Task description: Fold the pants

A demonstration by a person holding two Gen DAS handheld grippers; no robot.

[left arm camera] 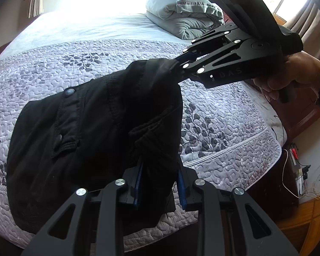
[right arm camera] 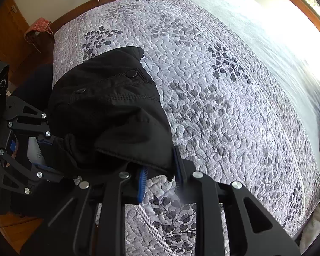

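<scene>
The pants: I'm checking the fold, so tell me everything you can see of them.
The pants are black, matte woven cloth with stitched seams and snap buttons on a flap. They are bunched and doubled over, partly draped on the quilt near the bed's edge. The left gripper and right gripper each pinch an edge of the cloth. Their full length is hidden in the folds.
</scene>
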